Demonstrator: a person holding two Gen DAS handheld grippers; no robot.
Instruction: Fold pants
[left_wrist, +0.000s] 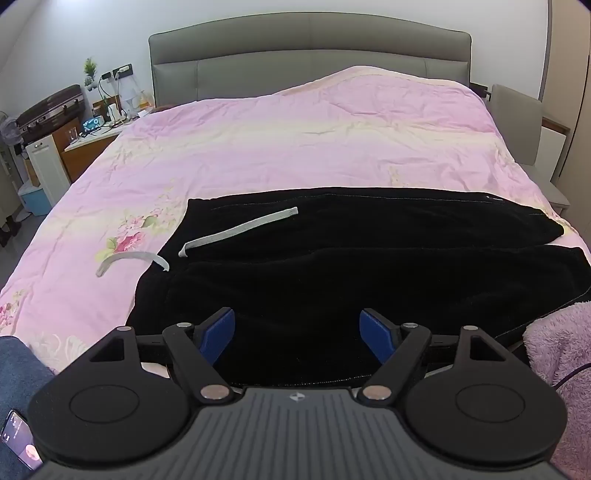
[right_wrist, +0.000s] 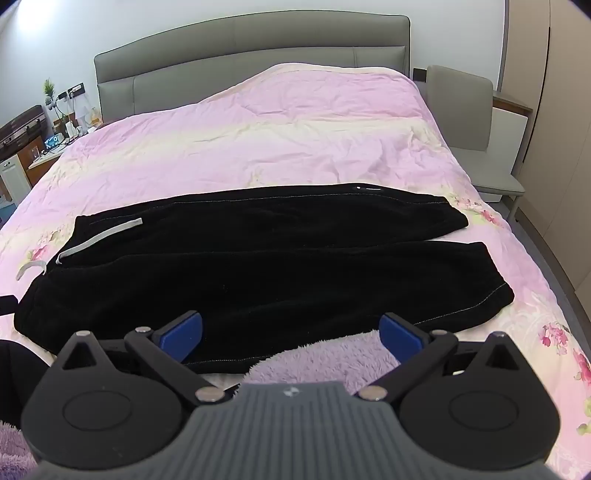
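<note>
So the black pants (left_wrist: 351, 266) are spread flat across the foot end of the bed, on the pink floral duvet (left_wrist: 295, 140), lying sideways: waistband toward the left, both legs running off to the right, one leg farther up the bed and the other nearer the edge. The grey drawstring (left_wrist: 240, 230) is out. One end lies across the waist area and the other curls off onto the duvet just left of the pants.

Left tool (left_wrist: 297, 332): blue pads (left_wrist: 218, 334) spread wide apart, nothing between them, angled down over the near edge of the pants around the waist and upper leg. The fabric fills the gap between the fingers in the left wrist view, but I can't tell whether the tips actually touch it.

Right tool (right_wrist: 291, 334): also wide apart and empty, tilted down over the near leg, more toward the middle of its length. Right under it there's a fluffy purple blanket (right_wrist: 317, 358) at the bed's edge that the hem side of the near leg partly lies on.

Grey headboard (left_wrist: 310, 55) at the far end, cluttered nightstand (left_wrist: 96, 136) off to the left, and a phone (left_wrist: 20, 443) lit up in the bottom left corner of the left wrist view.
</note>
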